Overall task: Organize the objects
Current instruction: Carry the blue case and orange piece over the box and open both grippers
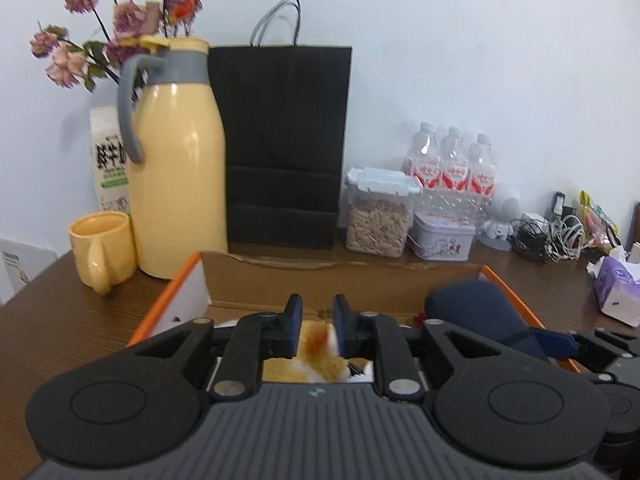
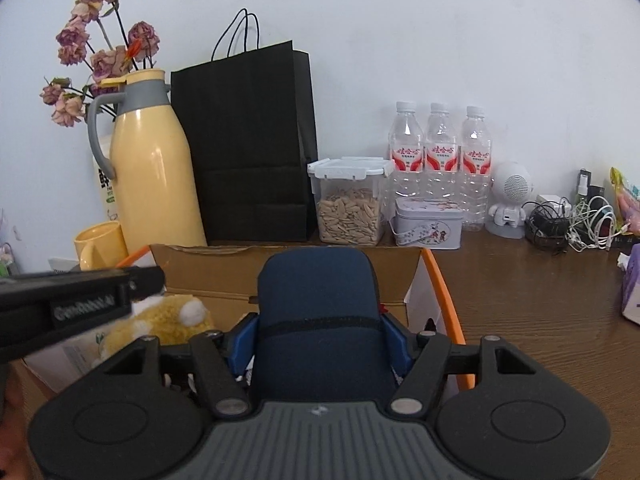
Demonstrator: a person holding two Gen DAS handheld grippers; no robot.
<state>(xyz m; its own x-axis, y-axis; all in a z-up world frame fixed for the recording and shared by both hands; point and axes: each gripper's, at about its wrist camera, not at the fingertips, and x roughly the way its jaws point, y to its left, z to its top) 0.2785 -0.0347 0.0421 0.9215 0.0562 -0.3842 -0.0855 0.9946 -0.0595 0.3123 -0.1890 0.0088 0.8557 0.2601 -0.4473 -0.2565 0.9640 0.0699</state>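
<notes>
Black plastic arms and blue pads make up the left gripper. Its jaws are a little way apart, with a fluffy yellow and white plush toy showing in the gap. I cannot tell if the pads touch it. The toy lies inside a cardboard box with orange edges.

On the right, the right gripper has its blue pads pressed on both sides of a soft, dark blue fabric pouch. It holds the pouch over the right side of the same box.

Far behind the box, from left to right on the brown wooden table, I can see one smooth yellow mug and one tall shiny yellow jug with a grey handle. Dry pink flowers stand behind it. Next comes one flat black paper bag. Then one clear plastic tub with a white lid, full of pale seeds. Three clear water bottles stand in a row behind one small round-cornered tin. One little white robot figure is next, and a tangle of cables lies far right.
</notes>
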